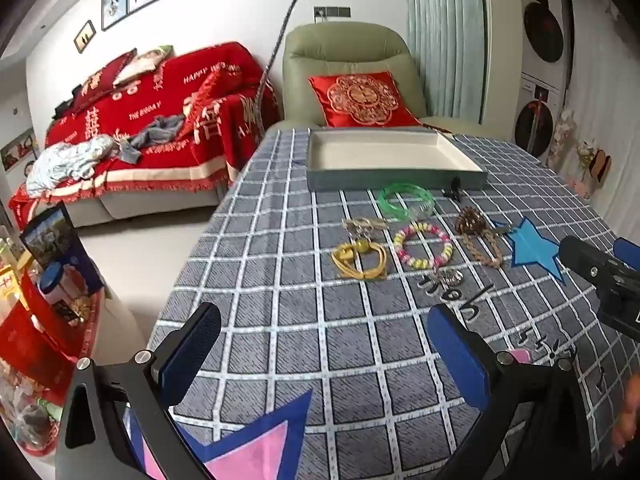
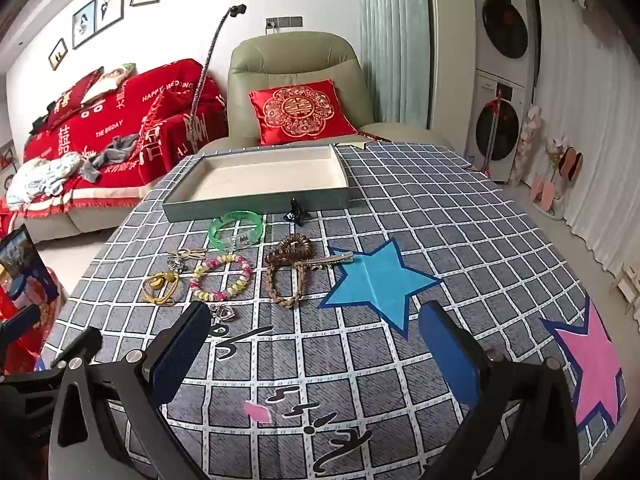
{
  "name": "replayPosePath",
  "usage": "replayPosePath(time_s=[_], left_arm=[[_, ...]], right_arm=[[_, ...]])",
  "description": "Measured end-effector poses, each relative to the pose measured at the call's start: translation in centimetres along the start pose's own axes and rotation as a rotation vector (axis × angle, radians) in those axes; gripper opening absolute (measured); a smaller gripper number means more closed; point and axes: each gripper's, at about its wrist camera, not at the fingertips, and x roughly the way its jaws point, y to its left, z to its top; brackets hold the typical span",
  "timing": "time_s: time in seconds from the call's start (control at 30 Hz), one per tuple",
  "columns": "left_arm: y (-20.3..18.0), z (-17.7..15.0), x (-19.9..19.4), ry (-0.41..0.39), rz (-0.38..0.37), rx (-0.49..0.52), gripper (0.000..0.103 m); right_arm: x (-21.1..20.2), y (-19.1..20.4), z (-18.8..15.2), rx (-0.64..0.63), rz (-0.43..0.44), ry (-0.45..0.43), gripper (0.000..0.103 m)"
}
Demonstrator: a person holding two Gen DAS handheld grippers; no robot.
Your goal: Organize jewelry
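A grey tray with a cream lining (image 1: 394, 180) (image 2: 256, 202) stands empty at the far side of the checked tablecloth. In front of it lie a green bangle (image 1: 406, 197) (image 2: 236, 229), a pastel bead bracelet (image 1: 423, 245) (image 2: 221, 277), a yellow hair tie (image 1: 360, 261) (image 2: 161, 287), a brown braided band (image 1: 480, 236) (image 2: 289, 276), a silver clip (image 1: 362, 225) (image 2: 182, 260), a silver charm (image 1: 444, 278) (image 2: 223, 312) and a small black clip (image 1: 454, 193) (image 2: 295, 212). My left gripper (image 1: 324, 350) is open and empty, short of the jewelry. My right gripper (image 2: 316, 346) is open and empty, near the charm.
A blue star (image 2: 376, 280) and a pink star (image 2: 592, 356) are printed on the cloth. A green armchair with a red cushion (image 2: 300, 110) stands behind the table, a red-covered sofa (image 1: 152, 120) to the left. The right gripper's body (image 1: 604, 276) shows at the right.
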Motion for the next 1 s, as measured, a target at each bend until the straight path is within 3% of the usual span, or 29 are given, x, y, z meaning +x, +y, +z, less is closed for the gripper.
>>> replayPosePath(time_s=[0.17,1.0], left_arm=[[-0.73,-0.24,0.01,0.019,0.013,0.03,0.103],[0.14,-0.19,0.14,0.003,-0.003,-0.006,0.103]], right_arm=[[0.0,0.09,-0.31,0.001,0.01,-0.004,0.103],[-0.38,0.46,-0.22,0.011,0.032,-0.026,0.103]])
